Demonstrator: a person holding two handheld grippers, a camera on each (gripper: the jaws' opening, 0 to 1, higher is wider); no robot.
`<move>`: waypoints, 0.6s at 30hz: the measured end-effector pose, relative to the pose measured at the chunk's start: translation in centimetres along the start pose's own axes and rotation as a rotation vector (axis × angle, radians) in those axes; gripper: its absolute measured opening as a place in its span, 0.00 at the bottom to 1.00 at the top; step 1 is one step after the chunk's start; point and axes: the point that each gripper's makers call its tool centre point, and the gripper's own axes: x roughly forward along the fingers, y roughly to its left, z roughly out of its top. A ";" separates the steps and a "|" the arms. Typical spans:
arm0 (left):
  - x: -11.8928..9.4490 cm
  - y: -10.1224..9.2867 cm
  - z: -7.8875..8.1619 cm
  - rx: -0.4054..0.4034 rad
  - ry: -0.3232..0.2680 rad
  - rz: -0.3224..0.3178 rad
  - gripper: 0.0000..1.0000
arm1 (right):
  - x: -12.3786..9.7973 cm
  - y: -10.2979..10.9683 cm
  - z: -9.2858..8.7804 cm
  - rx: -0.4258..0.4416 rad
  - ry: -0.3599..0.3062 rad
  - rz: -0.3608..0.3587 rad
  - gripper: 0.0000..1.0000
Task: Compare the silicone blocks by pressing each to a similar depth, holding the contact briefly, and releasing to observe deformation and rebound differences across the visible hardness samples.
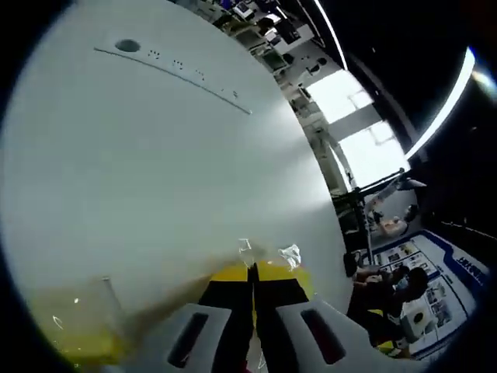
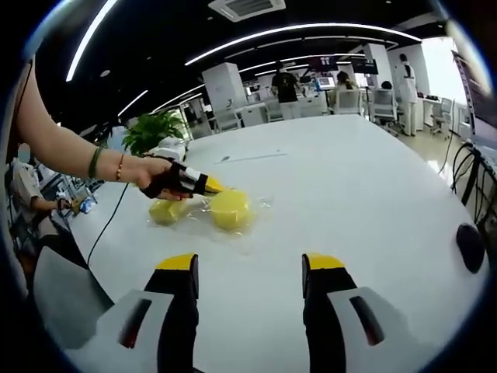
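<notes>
Yellow silicone blocks in clear plastic wrap (image 2: 211, 211) lie on the white counter (image 2: 373, 194). The left gripper (image 2: 203, 185), jaws clenched empty, presses the larger round block (image 2: 230, 208) from its left; the right gripper (image 2: 250, 272) hovers released, well short of it.

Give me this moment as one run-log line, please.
left gripper: shut, tip at wrapped yellow blocks | right gripper: open, apart from blocks | surface: white table
</notes>
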 end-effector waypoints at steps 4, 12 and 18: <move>-1.0 -1.0 0.2 0.036 -0.028 0.006 0.00 | 0.1 0.2 0.3 -0.005 -0.004 0.005 0.49; -3.5 -2.2 2.0 0.281 -0.095 0.078 0.00 | 0.5 1.1 1.6 -0.035 -0.020 0.030 0.49; -5.6 -3.9 3.1 0.462 -0.150 0.105 0.00 | 0.5 1.8 2.0 -0.055 -0.022 0.047 0.48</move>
